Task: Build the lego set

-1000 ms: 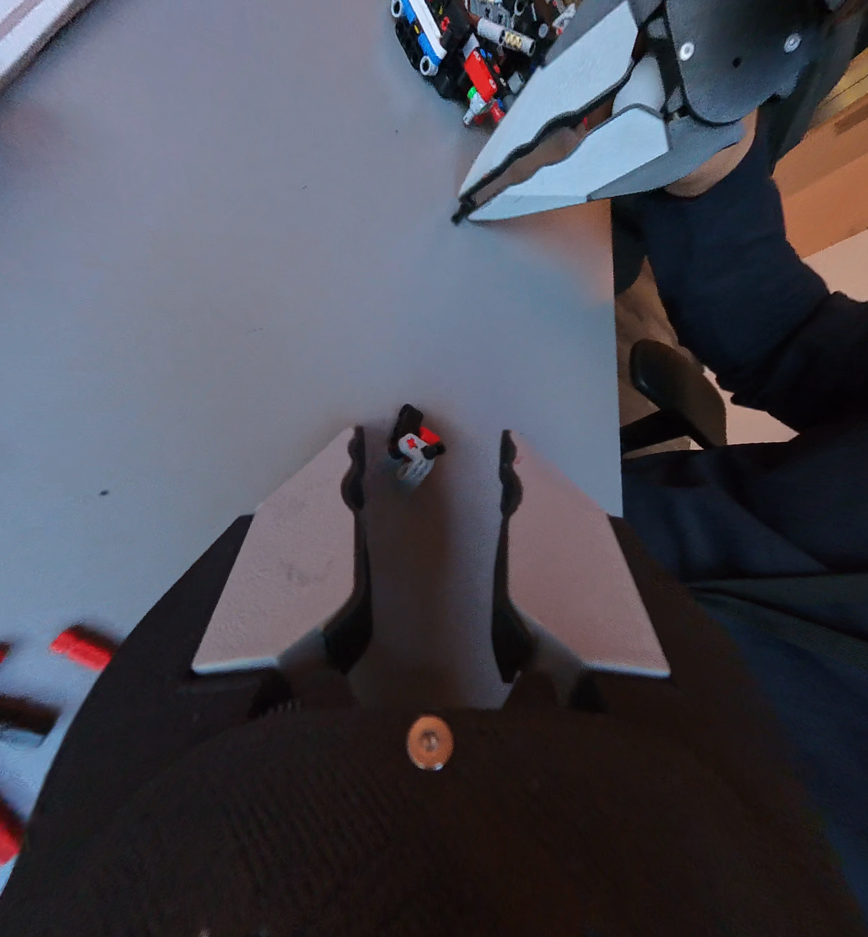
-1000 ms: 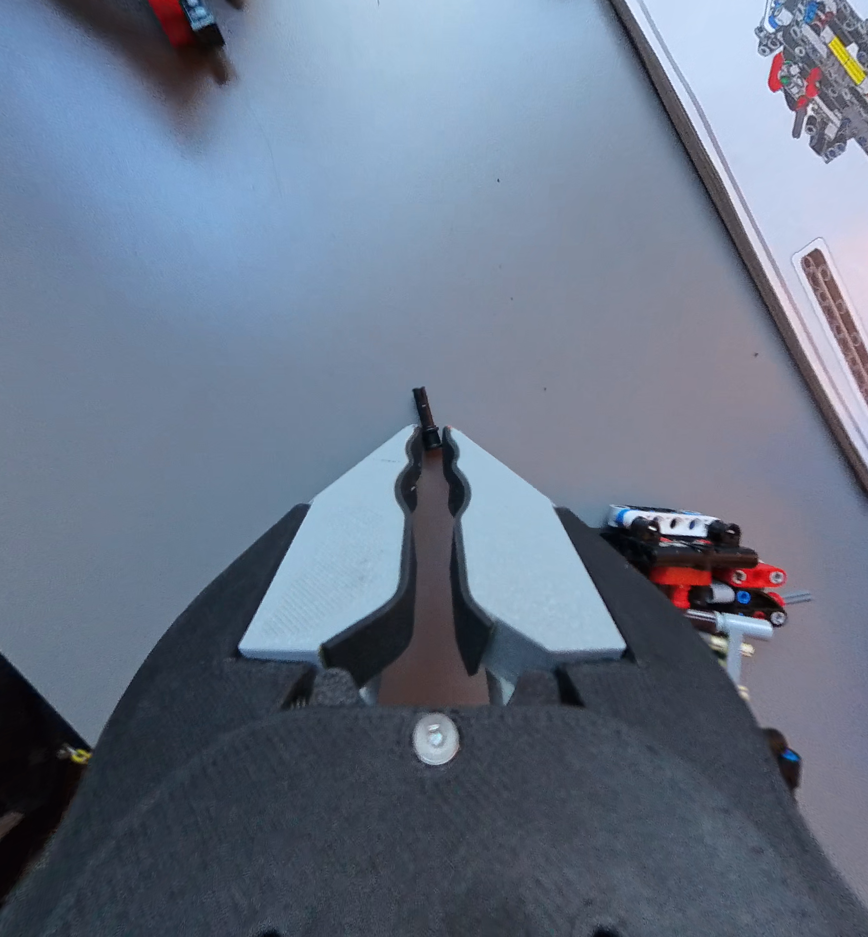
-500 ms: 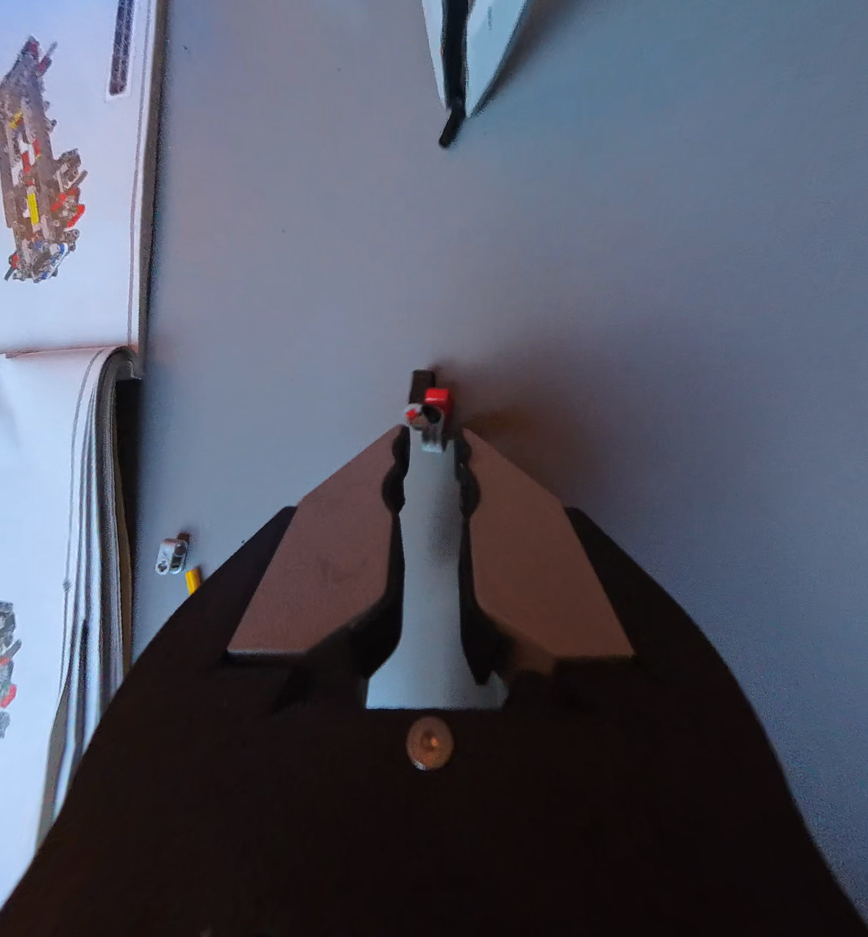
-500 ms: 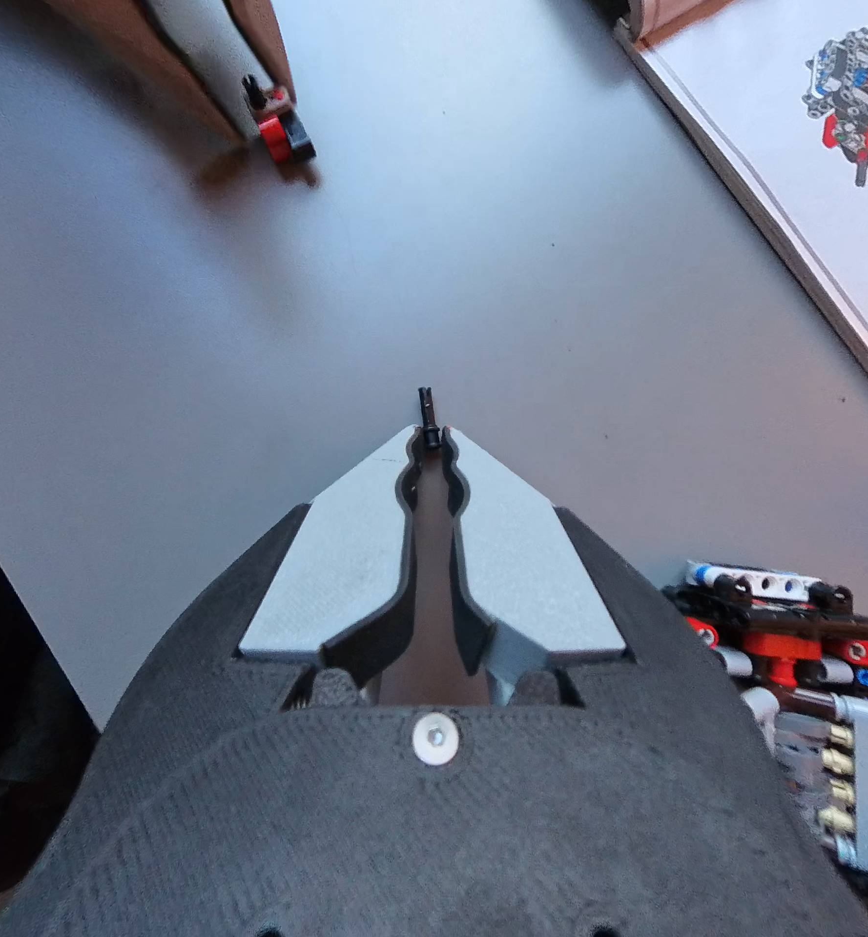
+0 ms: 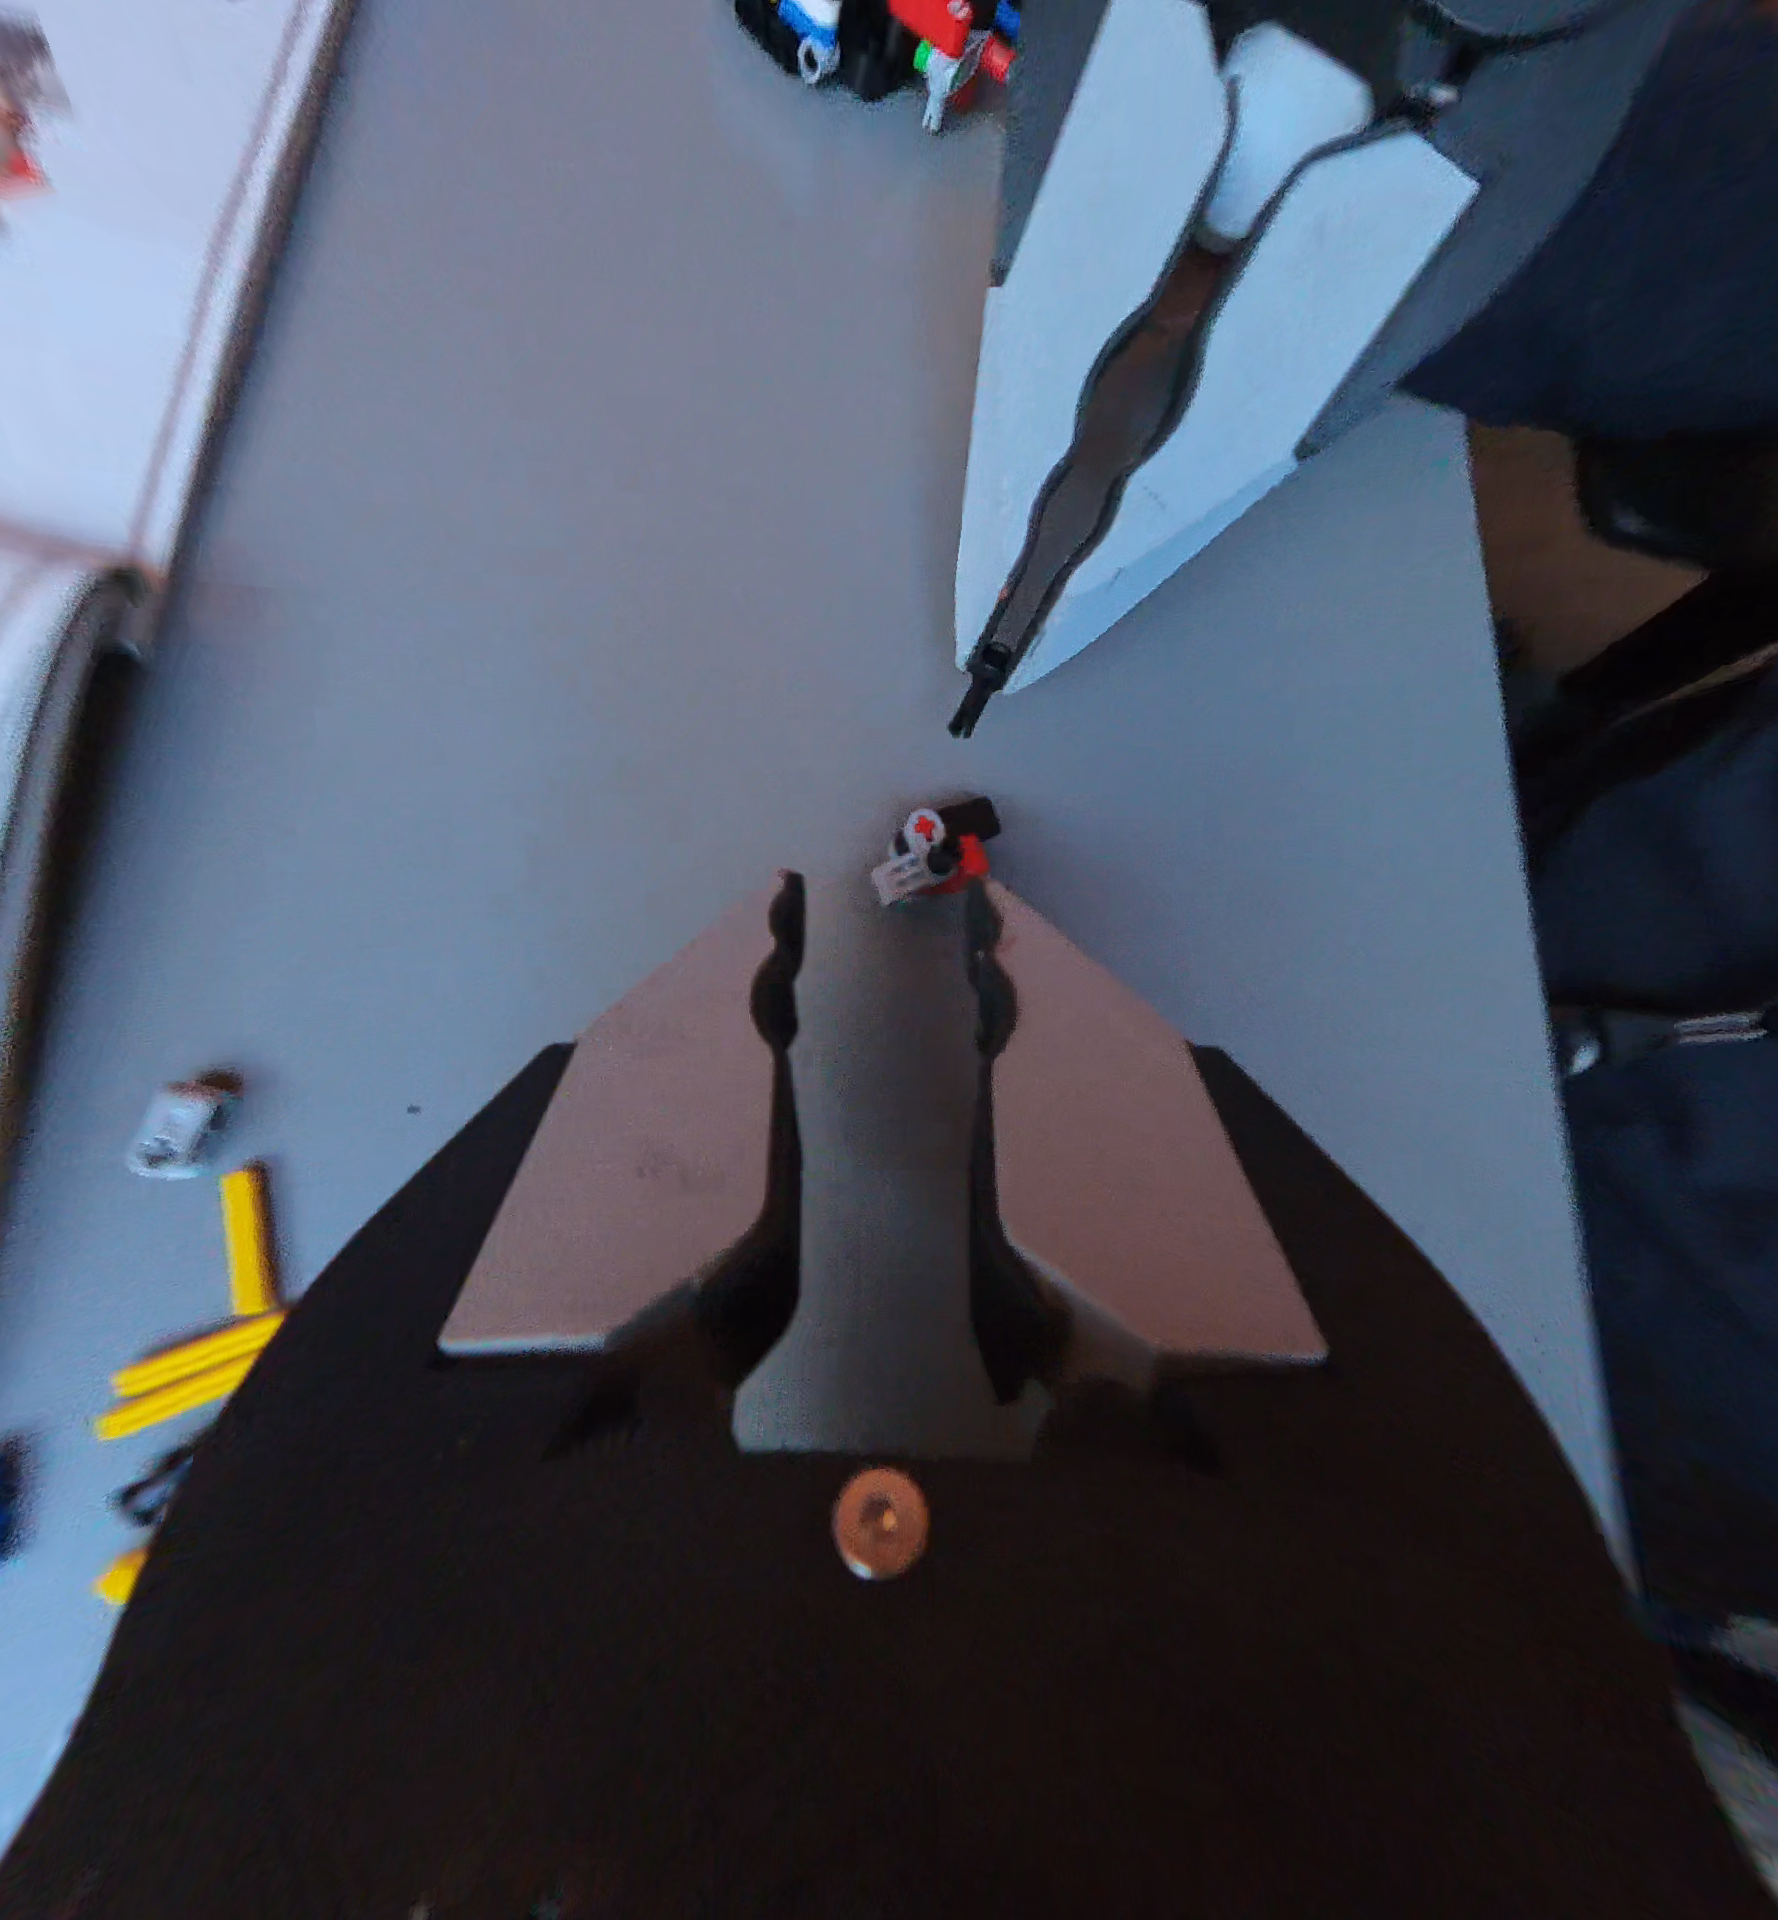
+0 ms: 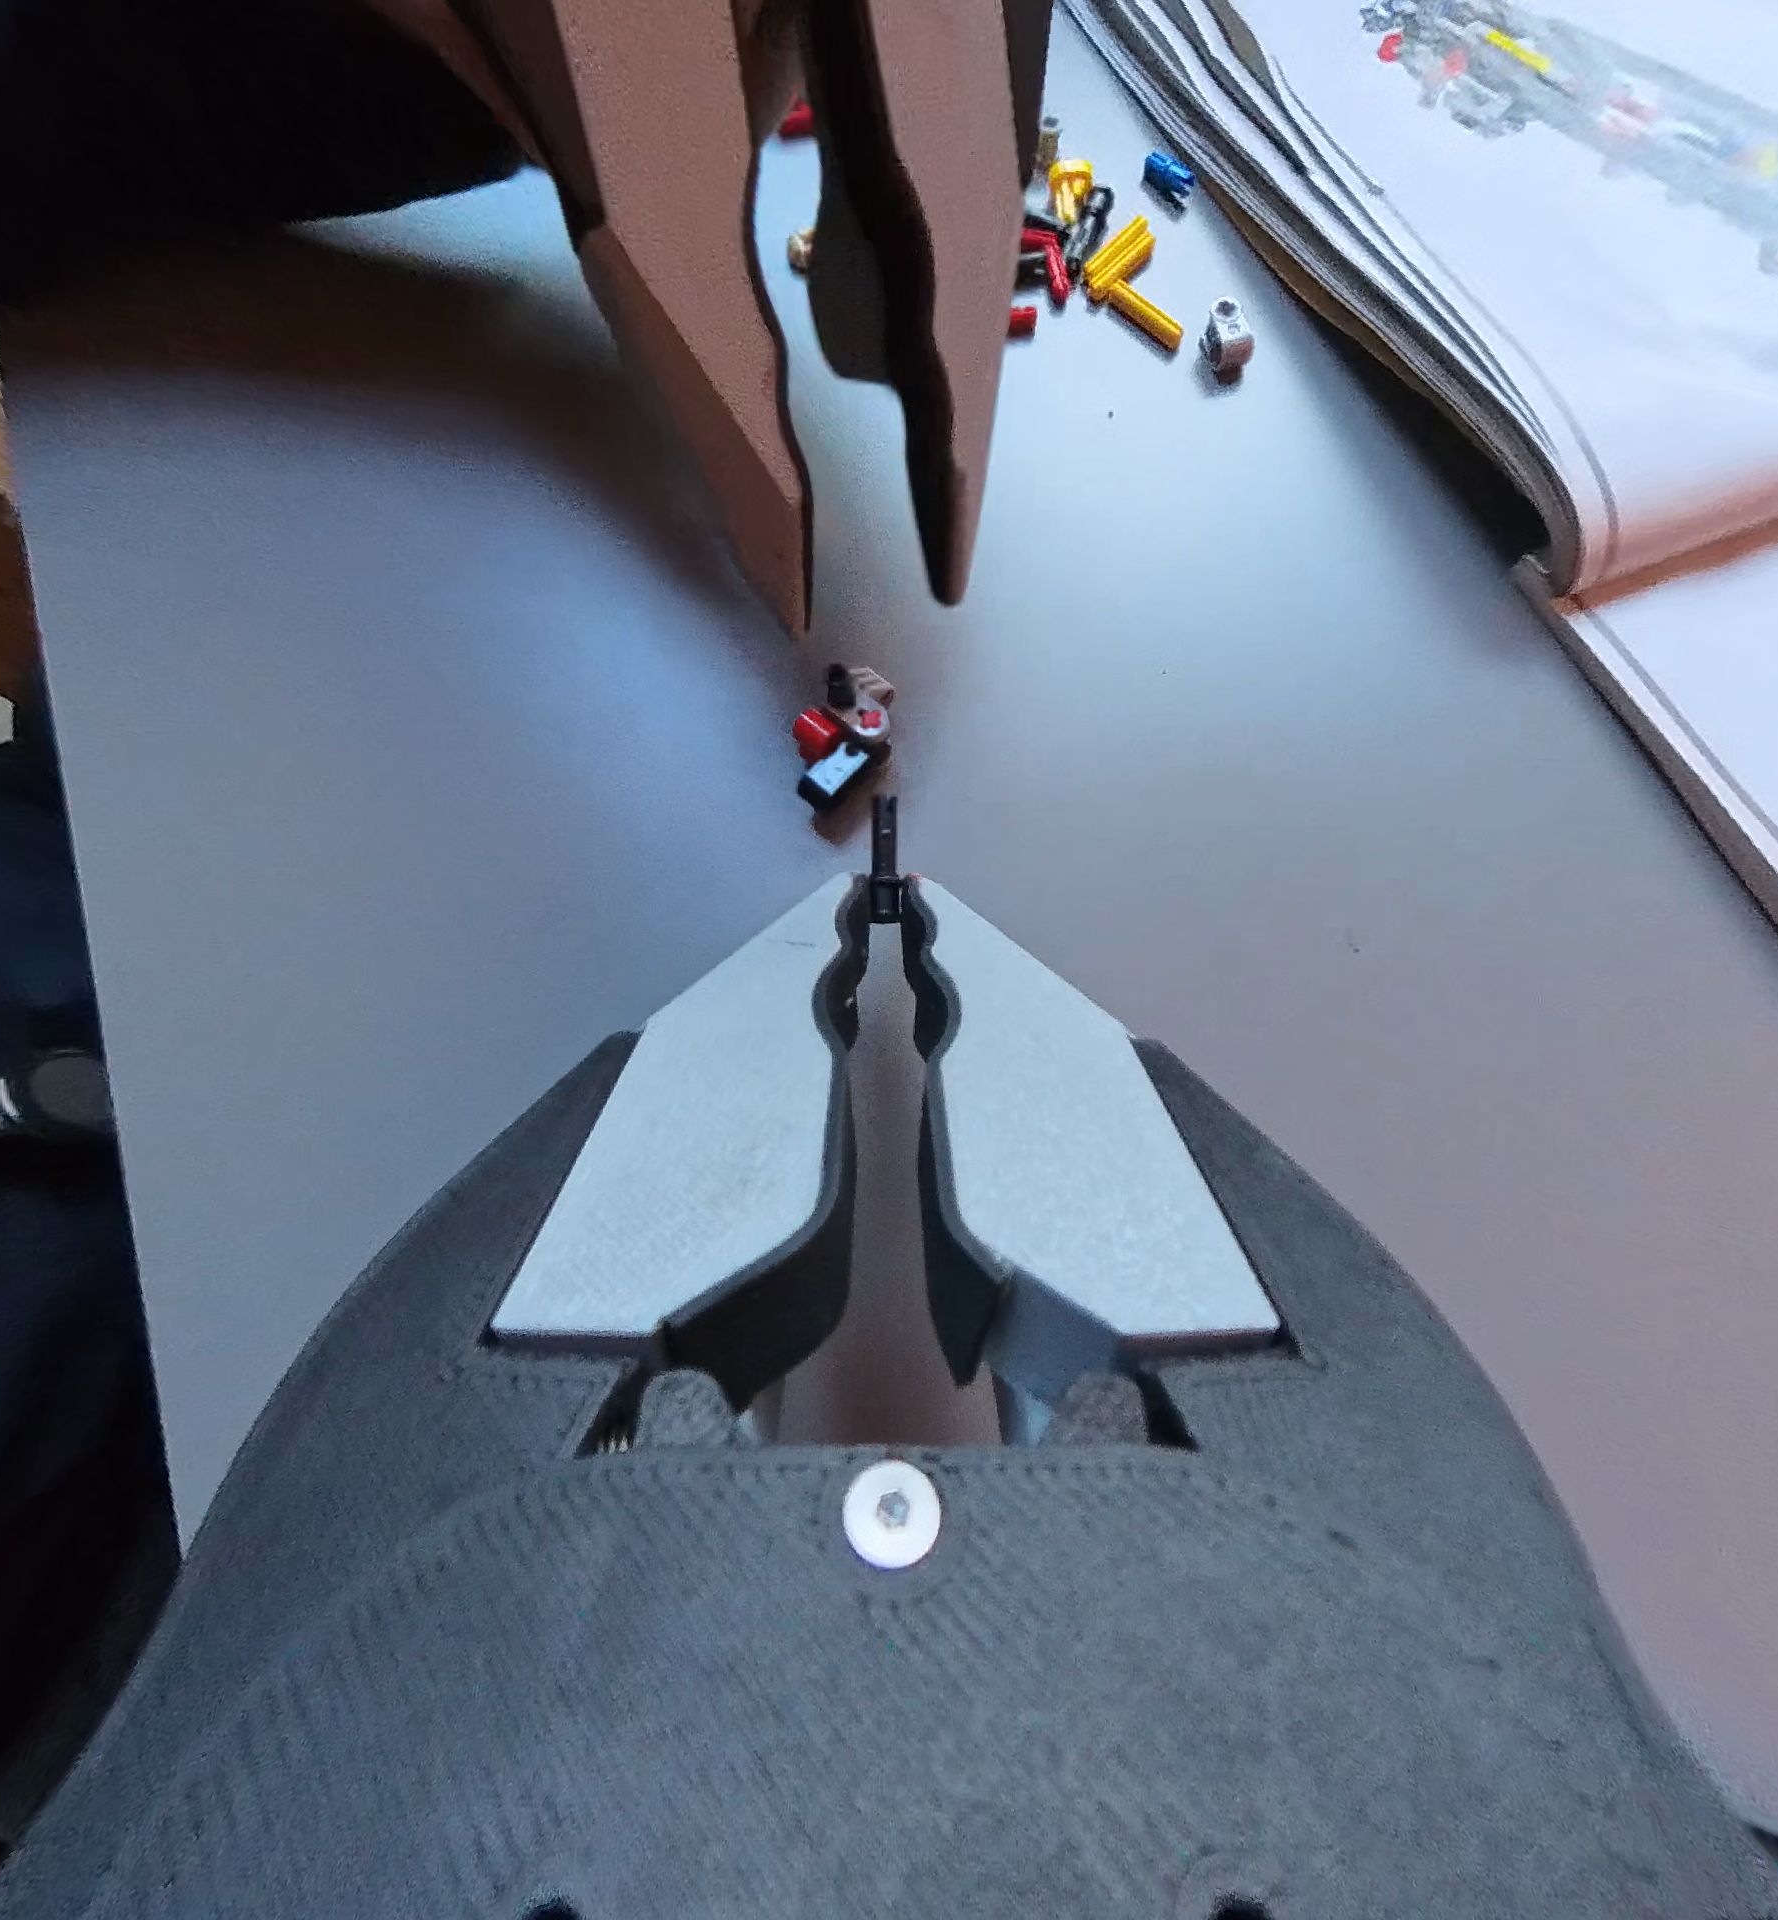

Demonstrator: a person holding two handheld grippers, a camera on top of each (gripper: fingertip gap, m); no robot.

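The left gripper [image 5: 880, 883] has its fingers apart with nothing between them; a small red, white and black brick assembly [image 5: 935, 850] lies on the grey table [image 5: 573, 520] just past its tips, near the table's edge on the person's side, and whether one tip touches it is too blurred to tell. The right gripper [image 6: 885, 881] is clamped on a thin black pin [image 6: 884, 844], which sticks out toward the assembly with a small gap between them. Loose yellow, blue and grey pieces [image 5: 199, 1320] are smeared and partly hidden behind the left gripper's body. An open instruction booklet [image 6: 1591, 260] and a larger built model [image 5: 885, 47] are cut off by the frame.
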